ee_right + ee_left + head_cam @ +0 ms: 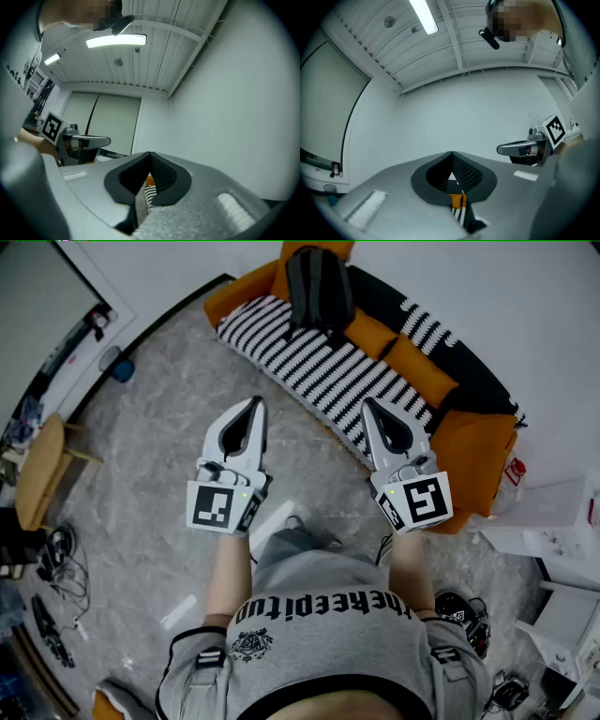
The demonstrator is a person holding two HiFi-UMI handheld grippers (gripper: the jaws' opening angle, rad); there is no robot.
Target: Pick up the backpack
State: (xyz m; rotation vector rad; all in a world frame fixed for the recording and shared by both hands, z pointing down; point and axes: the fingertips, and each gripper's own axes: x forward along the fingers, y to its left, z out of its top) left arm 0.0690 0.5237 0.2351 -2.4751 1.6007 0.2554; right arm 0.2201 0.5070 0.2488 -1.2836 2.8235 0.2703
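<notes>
The room first. A grey marbled floor [159, 474] fills most of the head view, and a plain white wall [525, 315] runs along the far side. Both gripper views tip upward a little and catch a white slatted ceiling [154, 51] with a long light strip [116, 41] switched on.

The biggest piece of furniture is an orange sofa [478, 442]. It sits against that far wall and stretches from the far middle off to the right. A black-and-white striped cover [309, 367] lies over the seat, and two orange cushions [417, 367] lean on the backrest.

The backpack [319, 287] is black. It stands upright at the far left end of the sofa, on the striped cover, propped against the backrest. It's well apart from both grippers and nothing is touching it.

Some white boxy furniture [553, 521] stands on the right, but I can't tell exactly what it is. Over on the left there's a small wooden table [37, 470]. Nearer than that, a tangle of cables [56, 554] lies on the floor.

The person [328, 615], in a grey top, holds both grippers out in front above the floor, on the near side of the sofa. The left gripper [255, 405] has its jaws pressed together at the tips with nothing held. Through the slot below the tips you only see a sliver of orange and stripes from the sofa. The right gripper [367, 405] is the same: jaws fully together and empty, pointing roughly level toward the sofa.
</notes>
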